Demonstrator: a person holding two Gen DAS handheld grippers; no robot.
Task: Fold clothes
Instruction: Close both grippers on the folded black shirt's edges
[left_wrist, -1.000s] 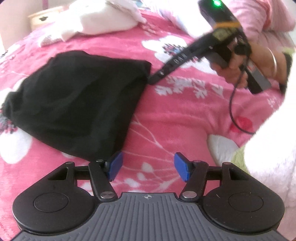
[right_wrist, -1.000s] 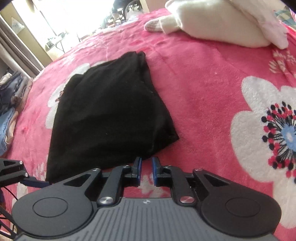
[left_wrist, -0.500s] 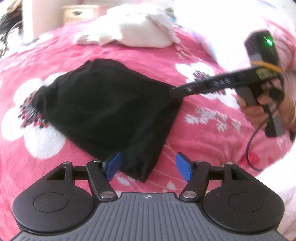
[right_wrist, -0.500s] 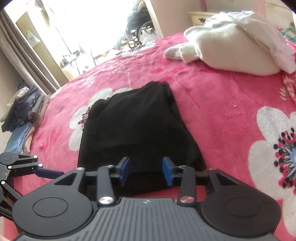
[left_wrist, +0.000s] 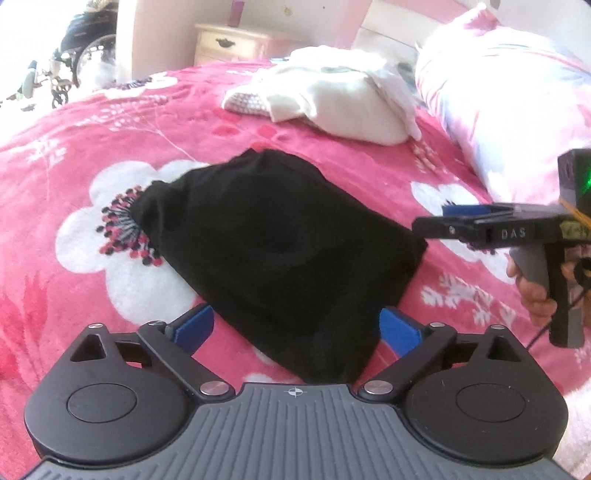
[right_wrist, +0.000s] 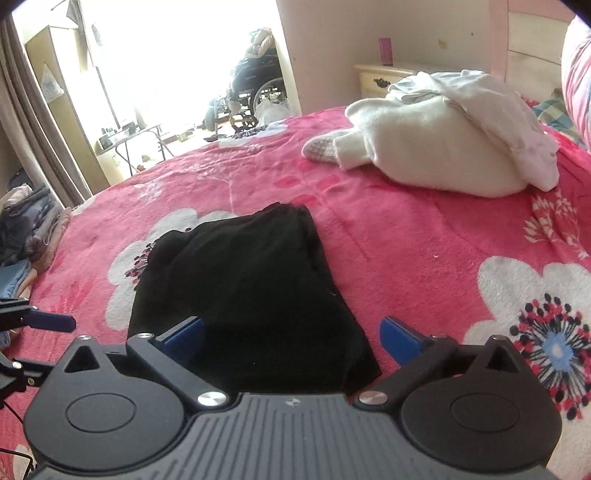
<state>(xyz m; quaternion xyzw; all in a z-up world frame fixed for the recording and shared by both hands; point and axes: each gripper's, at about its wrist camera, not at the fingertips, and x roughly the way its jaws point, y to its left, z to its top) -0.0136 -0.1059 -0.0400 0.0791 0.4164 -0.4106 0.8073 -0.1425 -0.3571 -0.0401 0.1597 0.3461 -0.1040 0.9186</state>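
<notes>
Looking down my left gripper, jaws opening with nothing pinched, the folded black garment lies on the bed; its soft corner might unfold. "DAS" reads on my right gripper. Right view: right gripper opening too, empty, garment just ahead.

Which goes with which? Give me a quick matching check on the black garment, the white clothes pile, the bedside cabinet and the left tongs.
Things:
1. black garment
2. white clothes pile
3. bedside cabinet
4. left tongs

Descriptions:
A. heaped at the far side of the bed
B. jaws opening, nothing gripped
C. lying folded on the pink floral blanket
D. standing past the bed, against the wall

Pairs: 1-C, 2-A, 3-D, 4-B
</notes>
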